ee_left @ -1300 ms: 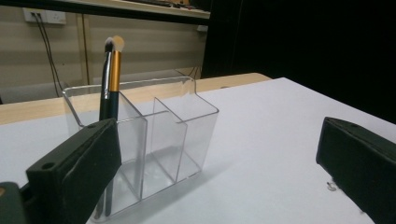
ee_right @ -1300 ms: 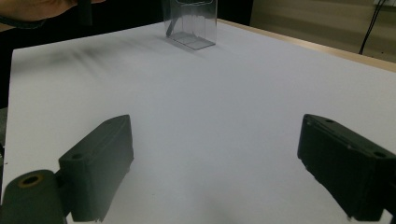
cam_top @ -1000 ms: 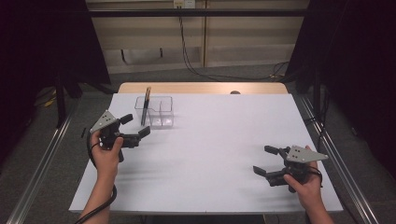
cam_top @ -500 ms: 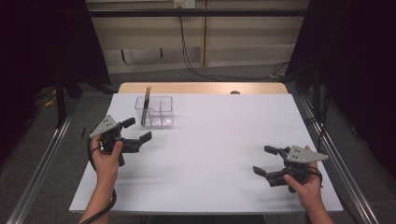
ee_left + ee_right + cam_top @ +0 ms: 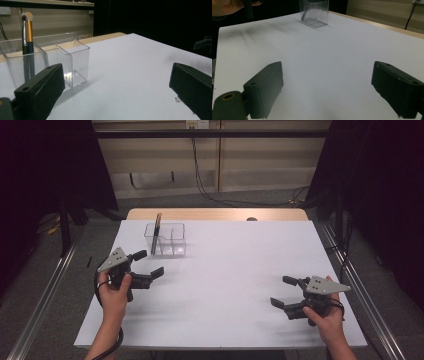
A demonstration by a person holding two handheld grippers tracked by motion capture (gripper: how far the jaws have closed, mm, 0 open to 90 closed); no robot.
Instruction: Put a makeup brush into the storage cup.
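Note:
A clear plastic organizer (image 5: 170,241) with compartments stands at the back left of the white table (image 5: 230,265). A makeup brush (image 5: 156,231) with a gold ferrule stands upright in its left compartment. My left gripper (image 5: 150,263) hovers open just in front of the organizer, empty. In the left gripper view the organizer (image 5: 72,65) and brush (image 5: 28,35) are close ahead, to the left of the gap in my left gripper (image 5: 116,77). My right gripper (image 5: 280,291) is open and empty near the front right corner; in its own view the right gripper (image 5: 327,75) points across bare table toward the organizer (image 5: 314,13).
A strip of wooden tabletop (image 5: 215,214) shows beyond the white sheet. Metal rails (image 5: 47,290) run along both sides of the table. Cables (image 5: 200,180) hang by the back wall. The left hand (image 5: 227,6) shows far off in the right gripper view.
My left gripper has drifted slightly back toward the near edge, away from the organizer. The right gripper has stayed put.

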